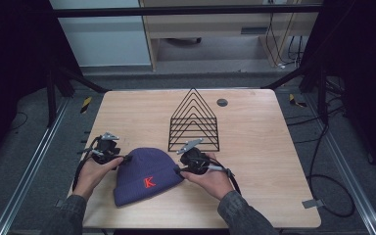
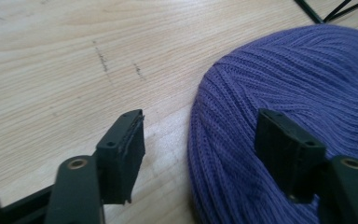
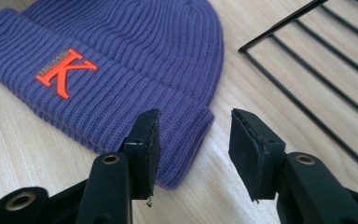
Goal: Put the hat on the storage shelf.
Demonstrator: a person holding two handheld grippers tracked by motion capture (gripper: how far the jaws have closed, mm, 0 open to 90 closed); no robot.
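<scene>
A purple knit beanie [image 1: 144,176] with an orange K lies flat near the front edge of the wooden table [image 1: 254,147]. My left gripper [image 1: 121,158] is at its left rim. In the left gripper view the jaws [image 2: 205,149] stand apart, one over bare wood and one over the beanie [image 2: 279,79], with the rim between them and neither pad pressing. My right gripper [image 1: 178,169] is at the beanie's right cuff corner. Its jaws [image 3: 198,144] are apart, the cuff corner of the beanie [image 3: 121,60] reaching into the gap, not squeezed.
A black wire rack [image 1: 194,122] of triangular dividers stands just behind the beanie, close to the right gripper; its base wires [image 3: 317,70] lie to that gripper's right. A small grey disc [image 1: 222,102] sits near the far edge. Cables lie on the floor to the right.
</scene>
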